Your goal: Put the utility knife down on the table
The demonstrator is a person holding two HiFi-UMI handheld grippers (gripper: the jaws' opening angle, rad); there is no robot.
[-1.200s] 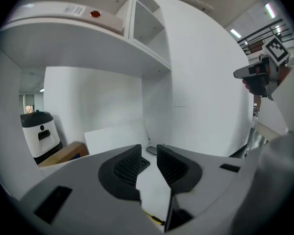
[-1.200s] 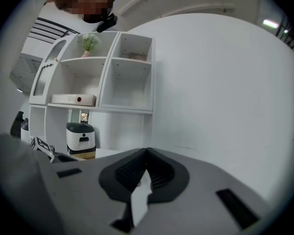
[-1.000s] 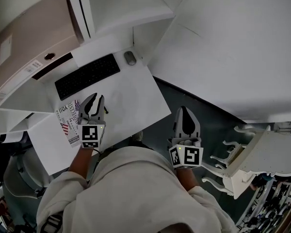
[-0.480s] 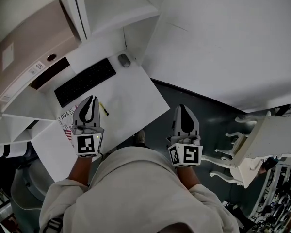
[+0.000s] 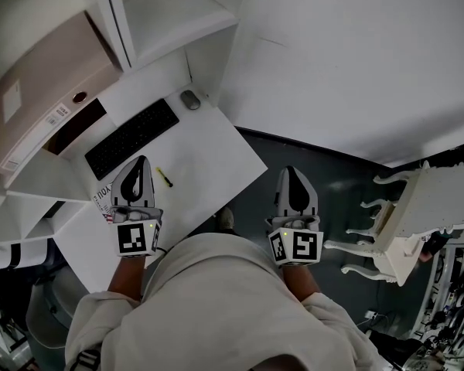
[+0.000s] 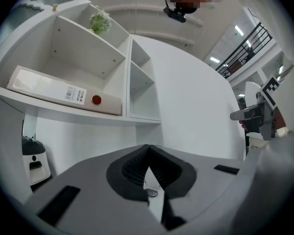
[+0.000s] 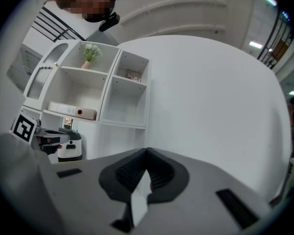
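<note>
The utility knife [image 5: 164, 177], small with a yellow and black body, lies on the white table [image 5: 216, 149] just right of my left gripper [image 5: 141, 163]. That gripper is shut and empty, held above the table's near left part and apart from the knife. In the left gripper view its jaws [image 6: 148, 148] meet with nothing between them, pointing level at the shelf unit. My right gripper [image 5: 292, 173] hangs over the dark floor to the right of the table. It is shut and empty too, as the right gripper view [image 7: 147, 152] shows.
A black keyboard [image 5: 131, 137] and a grey mouse [image 5: 190, 99] lie at the table's far side. A beige binder [image 5: 39, 91] rests on the white shelf unit [image 6: 130, 67]. A printed sheet [image 5: 104, 195] lies under the left gripper. White ornate furniture [image 5: 417, 215] stands at the right.
The left gripper's jaws have gone from open to shut, and it has risen and drawn back. The knife now lies uncovered on the table. The right gripper drifted slightly.
</note>
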